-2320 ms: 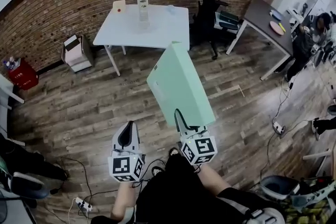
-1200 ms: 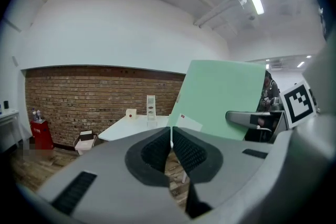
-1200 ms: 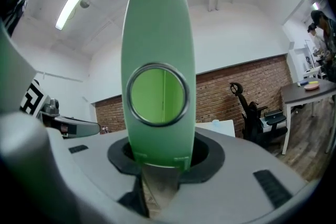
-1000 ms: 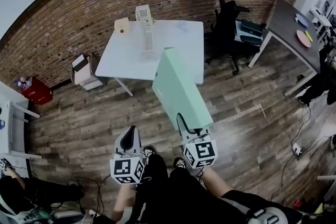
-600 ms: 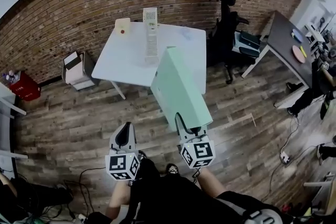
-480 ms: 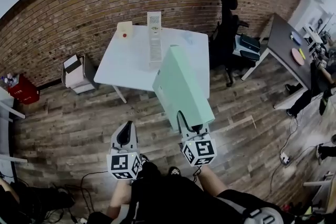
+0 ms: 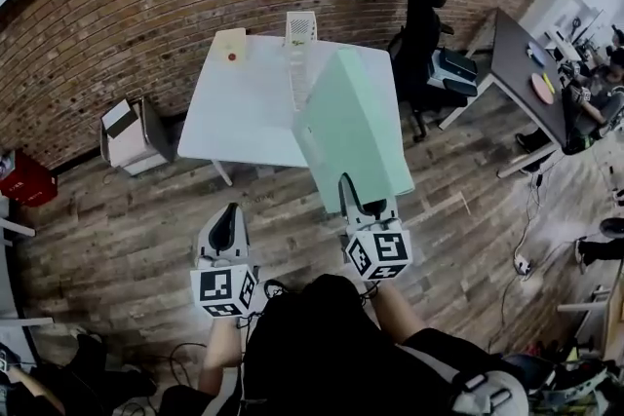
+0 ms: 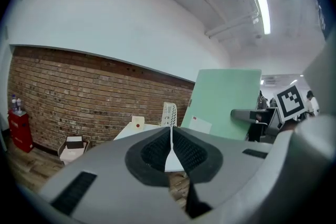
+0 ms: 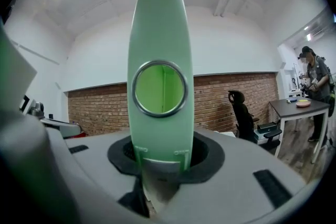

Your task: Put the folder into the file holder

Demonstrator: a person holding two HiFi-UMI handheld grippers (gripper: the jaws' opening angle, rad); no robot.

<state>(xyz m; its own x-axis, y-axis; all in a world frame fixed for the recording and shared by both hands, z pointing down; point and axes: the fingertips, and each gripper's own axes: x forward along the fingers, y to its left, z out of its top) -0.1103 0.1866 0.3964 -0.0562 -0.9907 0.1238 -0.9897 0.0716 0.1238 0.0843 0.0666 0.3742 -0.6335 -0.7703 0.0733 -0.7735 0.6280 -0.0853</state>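
Right gripper [image 7: 355,198] held green folder [image 7: 353,127] clamped upright; left gripper [image 7: 227,223] was closed, empty; file holder [image 7: 300,26] stood apparently at far edge of table [image 7: 244,107]

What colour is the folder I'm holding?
The folder is pale mint green, clearest in the head view.

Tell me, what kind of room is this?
Most likely an office or lab workspace: a white table stands by a brick wall, with a black office chair and a dark desk nearby.
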